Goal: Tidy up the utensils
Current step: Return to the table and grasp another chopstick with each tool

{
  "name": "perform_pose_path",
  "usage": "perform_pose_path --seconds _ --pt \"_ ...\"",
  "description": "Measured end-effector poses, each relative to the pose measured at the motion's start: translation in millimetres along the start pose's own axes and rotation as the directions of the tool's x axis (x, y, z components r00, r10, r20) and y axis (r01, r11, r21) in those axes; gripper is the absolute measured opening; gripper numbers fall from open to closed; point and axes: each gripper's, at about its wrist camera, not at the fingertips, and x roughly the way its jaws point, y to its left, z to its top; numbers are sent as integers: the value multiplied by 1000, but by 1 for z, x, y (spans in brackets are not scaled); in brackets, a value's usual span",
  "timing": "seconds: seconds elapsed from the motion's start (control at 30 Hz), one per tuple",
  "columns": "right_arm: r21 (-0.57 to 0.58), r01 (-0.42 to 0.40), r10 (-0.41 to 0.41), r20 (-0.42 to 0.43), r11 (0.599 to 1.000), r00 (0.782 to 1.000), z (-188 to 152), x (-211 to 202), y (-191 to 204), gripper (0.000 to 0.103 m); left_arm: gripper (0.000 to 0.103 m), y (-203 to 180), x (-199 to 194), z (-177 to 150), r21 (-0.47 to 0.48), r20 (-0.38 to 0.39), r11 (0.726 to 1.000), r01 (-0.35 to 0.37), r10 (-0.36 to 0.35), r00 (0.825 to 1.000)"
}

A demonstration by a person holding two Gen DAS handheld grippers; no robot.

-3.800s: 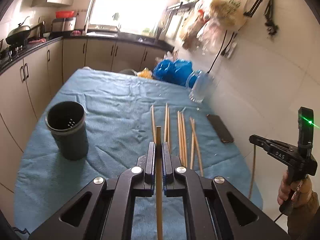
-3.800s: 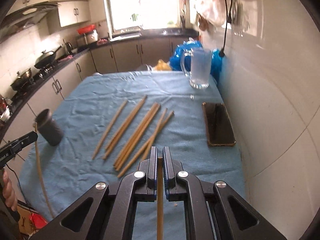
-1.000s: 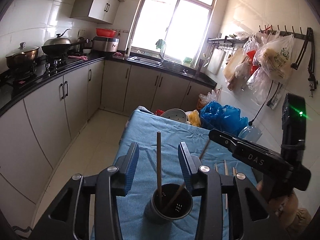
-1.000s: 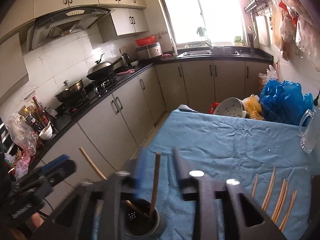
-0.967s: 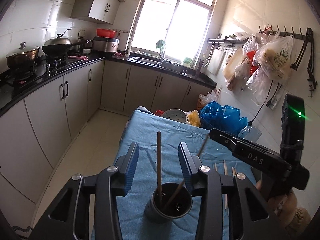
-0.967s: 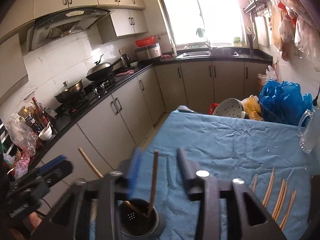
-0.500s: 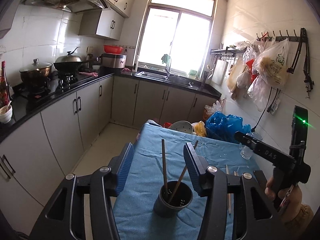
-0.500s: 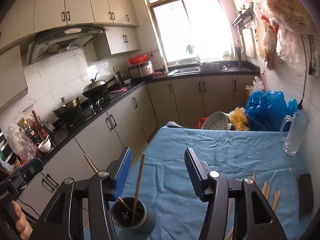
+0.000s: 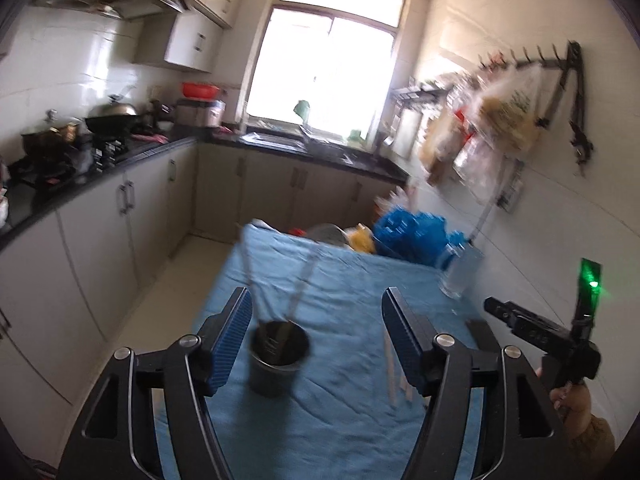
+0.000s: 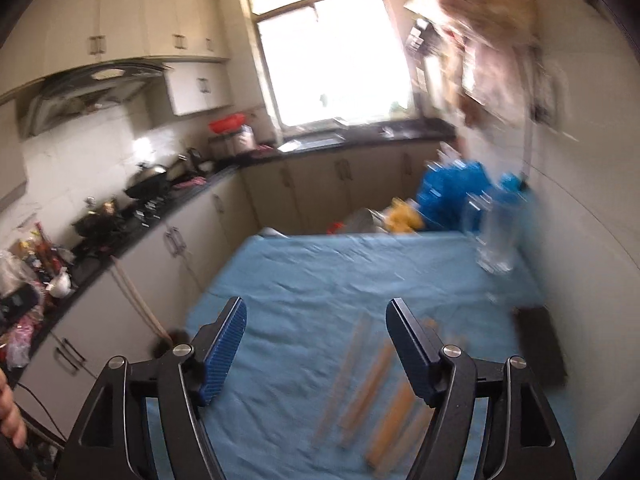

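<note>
A table (image 10: pixel 320 272) is covered with a soft, wrinkled blue cloth. Two thin wooden chopsticks (image 9: pixel 298 284) are stood in the round dark cup (image 9: pixel 279 354). More chopsticks (image 10: pixel 360 384) are left lying flat. Both the left gripper (image 9: pixel 316 334) and right gripper (image 10: pixel 316 340) are being opened, with nothing held. Another stick should probably be picked next.

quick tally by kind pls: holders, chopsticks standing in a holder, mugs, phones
holder: 1
chopsticks in holder: 2
mug: 1
phone: 1
total: 5
</note>
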Motion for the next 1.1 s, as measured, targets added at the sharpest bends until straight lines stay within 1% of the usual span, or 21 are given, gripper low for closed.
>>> perform_pose_path --seconds 0.07,0.13,0.23,0.27,0.33,0.37,0.4,0.43,0.53,0.6,0.7,0.73,0.8,0.87,0.9,0.93,0.97,1.0,1.03,1.07,1.1 --pt "40 32 -30 -46 999 998 -14 3 -30 76 66 -18 14 -12 11 -42 999 30 -29 999" --pt "77 59 -52 -93 995 994 -28 9 -55 76 66 -36 32 -26 12 -98 998 64 -62 993" --pt "113 96 -78 -153 989 985 -48 21 -88 76 66 -66 64 -50 21 -184 994 105 -100 978" --pt "120 104 -83 -172 987 982 -54 25 -97 73 66 -75 73 -56 33 -204 993 112 -103 974" --pt "118 111 -83 -219 987 972 -67 37 -111 60 66 -93 93 -71 65 -241 991 120 -101 965" --pt "108 113 -85 -243 988 966 -72 43 -114 57 66 -100 102 -77 77 -254 990 119 -95 963" --pt "95 114 -85 -267 989 960 -79 49 -116 51 64 -107 115 -86 94 -273 989 111 -82 959" --pt "83 110 -81 -290 991 954 -85 56 -117 49 62 -112 125 -94 106 -291 989 105 -70 954" --pt "70 90 -61 -341 993 938 -105 70 -117 48 53 -122 163 -117 137 -356 986 98 -44 933" --pt "52 92 -66 -369 994 927 -116 79 -118 48 42 -123 192 -131 146 -407 986 78 -12 913" --pt "16 104 -89 -396 994 914 -130 87 -121 45 41 -120 221 -144 148 -452 987 62 12 892" --pt "4 109 -98 -401 994 911 -133 89 -121 45 41 -119 227 -146 147 -459 988 56 18 888" --pt "-25 114 -114 -388 993 915 -135 88 -119 45 40 -118 241 -151 144 -481 988 56 20 877" --pt "-60 124 -138 -384 990 913 -138 87 -116 44 40 -119 249 -154 155 -492 986 52 32 870" --pt "-76 135 -154 -379 988 913 -139 87 -115 38 40 -120 255 -157 160 -499 986 50 37 866" --pt "-88 150 -172 -376 985 911 -139 88 -113 30 38 -120 257 -157 160 -505 986 52 37 862" --pt "-98 167 -192 -372 981 908 -139 88 -112 26 33 -122 260 -159 167 -507 985 48 44 861" --pt "-98 174 -198 -370 980 908 -138 89 -112 19 23 -124 261 -159 188 -494 982 34 64 867" --pt "-93 181 -203 -369 979 907 -137 89 -114 13 17 -124 262 -159 201 -494 979 23 81 866" --pt "-87 191 -209 -370 978 905 -136 88 -115 13 6 -123 262 -158 200 -498 980 19 85 863" --pt "-70 191 -203 -373 979 905 -136 87 -118 11 6 -120 262 -157 175 -512 984 32 63 857"
